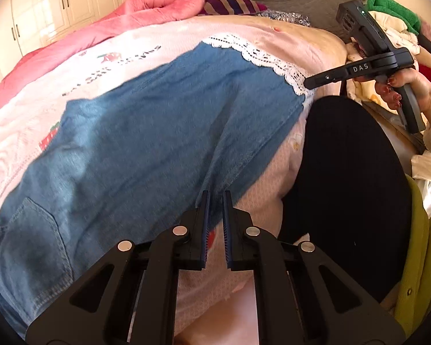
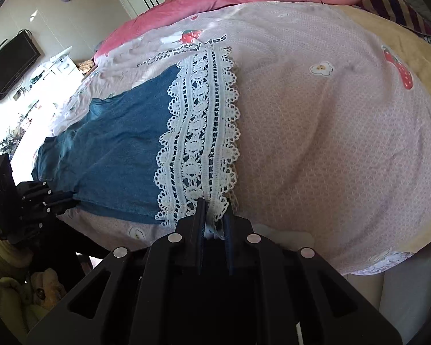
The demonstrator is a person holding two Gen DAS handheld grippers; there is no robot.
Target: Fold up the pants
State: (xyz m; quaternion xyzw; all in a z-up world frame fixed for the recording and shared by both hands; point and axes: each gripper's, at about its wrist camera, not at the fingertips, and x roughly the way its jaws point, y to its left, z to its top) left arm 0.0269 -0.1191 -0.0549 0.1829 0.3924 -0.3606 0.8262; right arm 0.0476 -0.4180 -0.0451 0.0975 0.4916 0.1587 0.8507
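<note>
Here, blue denim pants with a white lace hem are lying flat on a bed covered by a pale pink strawberry-print sheet. The left tool is sitting at the near edge of the denim, about midway along the leg, its fingers pinched tight on a fold of the cloth. The right tool is working the hem end, clenching a bit of the white lace trim between its fingers. In the left wrist view a hand is gripping the right tool's handle beside the lace corner. A rose-pink quilt is bunched along the far side of the bed. A black rounded shape is filling the space just off the bed's near edge; I cannot tell what it is.
</note>
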